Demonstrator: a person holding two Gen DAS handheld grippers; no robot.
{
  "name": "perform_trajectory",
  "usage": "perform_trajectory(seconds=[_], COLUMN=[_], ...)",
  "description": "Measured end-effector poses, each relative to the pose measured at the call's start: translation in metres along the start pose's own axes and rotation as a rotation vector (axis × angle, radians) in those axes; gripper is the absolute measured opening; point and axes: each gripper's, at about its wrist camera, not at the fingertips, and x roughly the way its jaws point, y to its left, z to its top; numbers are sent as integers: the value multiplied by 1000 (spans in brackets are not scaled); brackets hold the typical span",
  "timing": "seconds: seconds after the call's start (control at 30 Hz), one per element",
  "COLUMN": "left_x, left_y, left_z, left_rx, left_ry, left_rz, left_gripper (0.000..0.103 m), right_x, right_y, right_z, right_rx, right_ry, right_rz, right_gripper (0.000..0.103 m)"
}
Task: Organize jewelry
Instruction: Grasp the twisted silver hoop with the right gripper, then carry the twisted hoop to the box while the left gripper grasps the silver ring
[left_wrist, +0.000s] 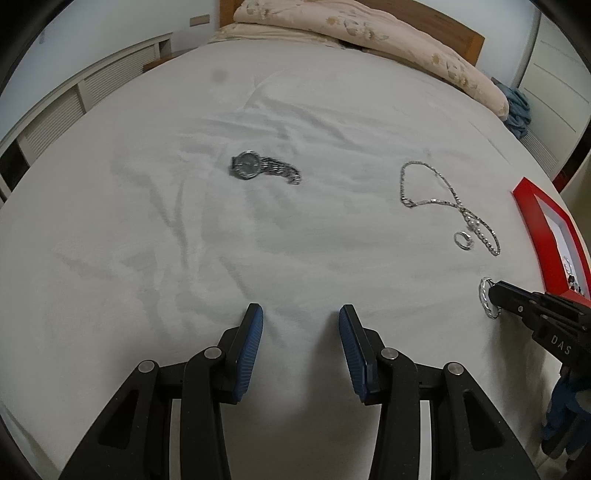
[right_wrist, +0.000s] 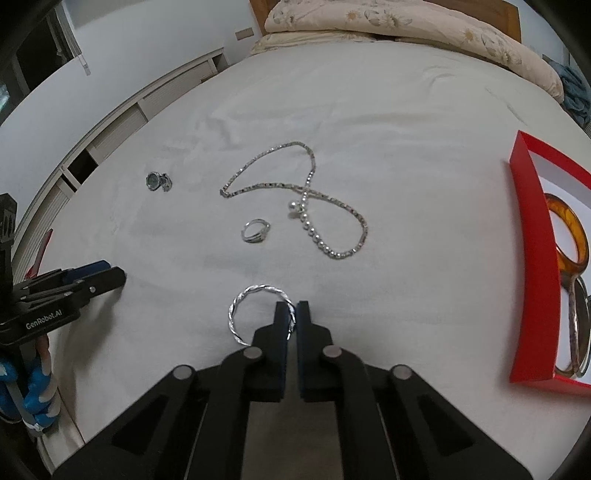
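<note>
While your right gripper sits low on the white bedsheet, its jaws are pinched nearly together on the rim of a twisted silver bangle; the rest of the hoop lies flat on the sheet to the left of the tips. From the left wrist view the same bangle shows at the black tip of that gripper.

Your left gripper hovers over bare sheet, blue pads apart at a middling gap, nothing between them.

Still loose on the bed: a silver ring just beyond the bangle, a silver chain necklace with a pearl strand looped next to the ring, and a metal-band wristwatch well off to the left.

A red box sits at the right edge of the bed, open, white inside, holding an amber bangle and a couple of silver bangles. A floral quilt is bunched at the headboard.
</note>
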Motion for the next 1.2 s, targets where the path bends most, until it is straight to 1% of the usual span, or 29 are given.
perform_trajectory(seconds=[0.17,0.37,0.57,0.7,0.83,0.93,1.0,1.07,1.1,1.2], left_x=[5,10,18,30,46,54,56,58,58,56], left_y=[-18,-43,-76,-100,-121,-126,-131,-133,-135,-136], left_z=[4,14,27,37,46,52,57,58,59,58], left_rx=[23,52,89,126,153,163,167,174,177,187], left_ry=[1,-6,-16,-18,-13,-16,-21,-23,-24,-29], left_rz=[-16,-57,-101,-121,-109,-96,-95,-95,-94,-81], left_gripper=[42,42,42,42,42,42,37,23,20,19], right_x=[-11,-34,-62,-82,-98,-108,-112,-115,-115,-120], right_y=[-7,-23,-48,-71,-98,-117,-129,-138,-142,-155], right_z=[0,5,8,10,8,6,3,0,-2,-6], right_rx=[23,55,91,117,153,180,196,211,220,242], right_ry=[-38,-94,-152,-190,-223,-240,-247,-253,-256,-263], right_rz=[7,17,4,-20,-45,-62,-75,-85,-89,-98], right_gripper=[4,4,4,4,4,4,4,4,4,4])
